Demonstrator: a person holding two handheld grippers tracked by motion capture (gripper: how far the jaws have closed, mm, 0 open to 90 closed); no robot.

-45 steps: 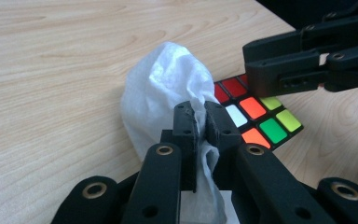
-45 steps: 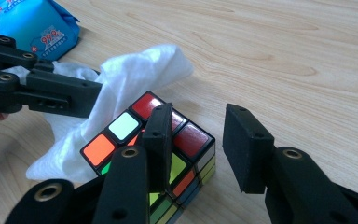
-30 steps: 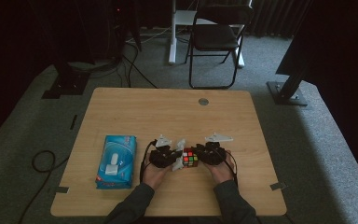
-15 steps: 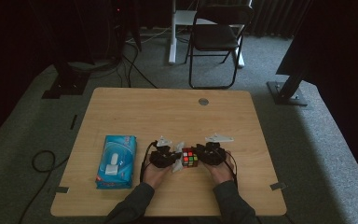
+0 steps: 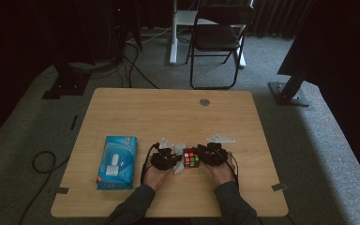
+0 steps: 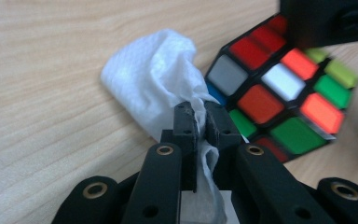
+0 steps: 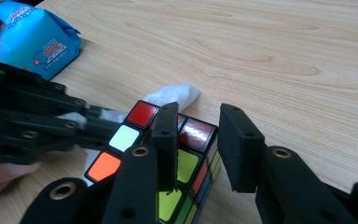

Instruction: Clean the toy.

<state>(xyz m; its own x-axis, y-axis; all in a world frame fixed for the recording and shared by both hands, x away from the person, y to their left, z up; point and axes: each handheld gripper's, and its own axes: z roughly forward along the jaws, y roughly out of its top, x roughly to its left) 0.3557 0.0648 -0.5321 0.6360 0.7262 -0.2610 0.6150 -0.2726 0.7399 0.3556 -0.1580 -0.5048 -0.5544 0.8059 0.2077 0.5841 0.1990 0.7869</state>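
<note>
The left gripper [image 6: 200,114] has its 2 jaws pinched tight on a white tissue [image 6: 156,88], which bunches out beyond the tips and trails back between the arms. The tissue touches the puzzle cube [image 6: 284,100] at the cube's 9 o'clock side. In the right gripper view, the right gripper [image 7: 200,135] has the cube [image 7: 186,154] clamped by its near upper corner, 1 jaw over the top face and the other down the side at 3 o'clock.

Seen from the high view, the cube [image 5: 191,158] sits between the left gripper [image 5: 180,161] at 9 o'clock and the right gripper [image 5: 201,157] at 3 o'clock, in the near half of the wooden table [image 5: 168,112], not far from its 6 o'clock edge. A blue pack of wipes [image 5: 117,161] lies well apart at 9 o'clock, close to the left edge. Toward 12 o'clock the tabletop is open as far as a small round cap [image 5: 205,101] near the far edge. To 3 o'clock there is bare wood out to the right edge. Beyond the table at 12 o'clock stands a folding chair [image 5: 215,40] on grey carpet.
</note>
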